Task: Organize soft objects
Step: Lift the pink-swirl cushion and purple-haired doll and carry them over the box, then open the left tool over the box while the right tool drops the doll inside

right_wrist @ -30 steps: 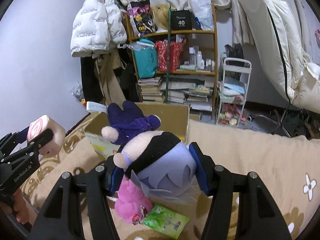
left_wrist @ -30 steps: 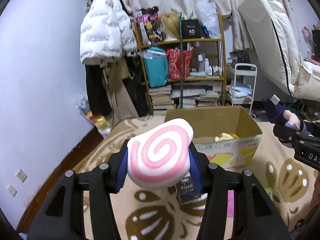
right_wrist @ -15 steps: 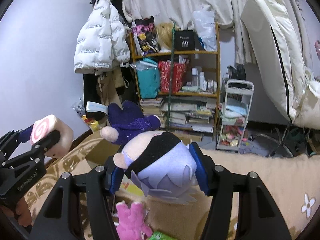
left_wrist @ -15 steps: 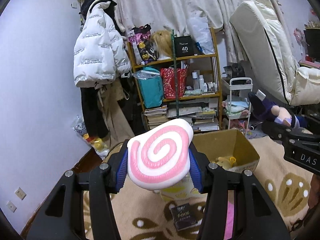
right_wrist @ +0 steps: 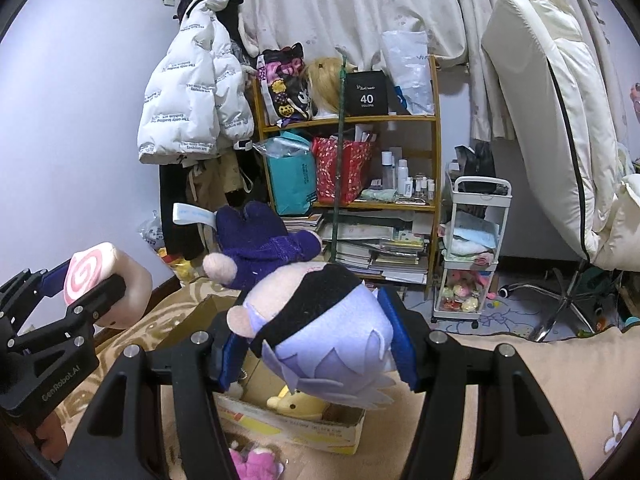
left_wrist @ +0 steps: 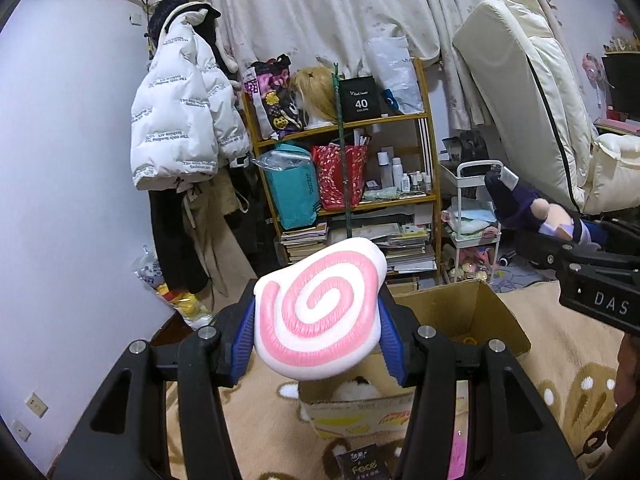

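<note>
Both hands are loaded and neither toy is put away yet. The left claw (left_wrist: 318, 334) is clamped on a pink-and-white swirl cushion (left_wrist: 320, 316), squeezed between its blue pads and held up in the air. Just below and ahead of that claw sits the open cardboard box (left_wrist: 480, 320) on the rug. The right claw (right_wrist: 316, 344) grips a plush doll (right_wrist: 320, 320) by its lavender-haired head, the dark blue body sticking out forward past the fingertips. Under this claw the box (right_wrist: 296, 426) already holds a yellow plush (right_wrist: 294, 402), so some sorting looks done. A pink plush (right_wrist: 252, 462) lies on the rug nearer than the box, below the claw. I'd say two drops remain, then that pink one.
</note>
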Demonstrator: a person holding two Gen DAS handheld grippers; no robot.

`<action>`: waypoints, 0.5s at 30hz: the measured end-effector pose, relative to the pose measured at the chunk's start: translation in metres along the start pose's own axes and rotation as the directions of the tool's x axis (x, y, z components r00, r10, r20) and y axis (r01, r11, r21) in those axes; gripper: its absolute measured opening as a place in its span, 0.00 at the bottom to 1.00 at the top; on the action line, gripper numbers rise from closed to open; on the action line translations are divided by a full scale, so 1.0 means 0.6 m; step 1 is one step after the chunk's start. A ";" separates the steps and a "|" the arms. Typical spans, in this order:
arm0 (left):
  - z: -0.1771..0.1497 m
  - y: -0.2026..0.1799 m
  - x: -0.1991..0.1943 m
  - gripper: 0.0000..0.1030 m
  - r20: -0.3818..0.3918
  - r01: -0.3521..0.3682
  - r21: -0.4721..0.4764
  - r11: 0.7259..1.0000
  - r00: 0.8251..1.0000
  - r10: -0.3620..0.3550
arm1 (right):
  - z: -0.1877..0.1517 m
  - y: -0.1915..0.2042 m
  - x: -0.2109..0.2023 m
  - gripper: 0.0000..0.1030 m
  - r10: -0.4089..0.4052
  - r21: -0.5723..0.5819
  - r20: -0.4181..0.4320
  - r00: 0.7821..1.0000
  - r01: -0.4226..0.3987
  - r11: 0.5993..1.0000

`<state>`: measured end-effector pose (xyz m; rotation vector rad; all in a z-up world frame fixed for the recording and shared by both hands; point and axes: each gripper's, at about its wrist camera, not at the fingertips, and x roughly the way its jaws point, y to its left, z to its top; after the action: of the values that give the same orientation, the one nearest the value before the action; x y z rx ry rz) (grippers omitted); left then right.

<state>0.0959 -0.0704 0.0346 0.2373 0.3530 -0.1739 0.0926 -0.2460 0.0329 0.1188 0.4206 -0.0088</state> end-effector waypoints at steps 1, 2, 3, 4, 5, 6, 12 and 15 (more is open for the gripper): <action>-0.001 -0.001 0.007 0.51 -0.002 0.008 -0.006 1.000 1.000 -0.008 | -0.001 -0.001 0.004 0.62 0.004 0.001 -0.003 1.000 -0.004 1.000; -0.003 -0.002 0.015 0.51 -0.004 0.018 -0.011 1.000 1.000 -0.018 | -0.003 -0.002 0.009 0.62 0.007 0.002 -0.006 1.000 -0.007 1.000; -0.004 -0.004 0.020 0.51 -0.004 0.025 -0.013 1.000 1.000 -0.025 | -0.005 -0.004 0.012 0.62 0.007 0.002 -0.009 1.000 -0.007 1.000; -0.006 -0.006 0.026 0.51 -0.003 0.032 -0.013 0.999 0.999 -0.032 | -0.007 -0.005 0.016 0.62 0.007 0.001 -0.012 1.000 -0.007 1.000; -0.009 -0.009 0.033 0.51 -0.001 0.032 -0.012 0.999 0.999 -0.032 | -0.011 -0.005 0.020 0.62 0.010 0.001 -0.019 1.000 -0.010 1.000; -0.012 -0.012 0.042 0.51 -0.003 0.031 -0.016 0.999 1.000 -0.031 | -0.014 -0.007 0.023 0.62 0.010 0.002 -0.026 1.000 -0.010 1.000; -0.031 -0.022 0.080 0.51 -0.039 0.050 0.014 0.999 0.998 -0.049 | -0.038 -0.010 0.058 0.62 0.002 -0.008 -0.081 0.997 -0.002 1.000; -0.044 -0.021 0.098 0.52 -0.067 0.059 0.008 0.998 0.996 -0.059 | -0.050 -0.008 0.071 0.62 0.006 -0.021 -0.104 0.995 -0.008 1.000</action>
<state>0.1390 -0.0828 -0.0131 0.2432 0.4260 -0.2263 0.1192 -0.2465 -0.0123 0.0997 0.5241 0.0089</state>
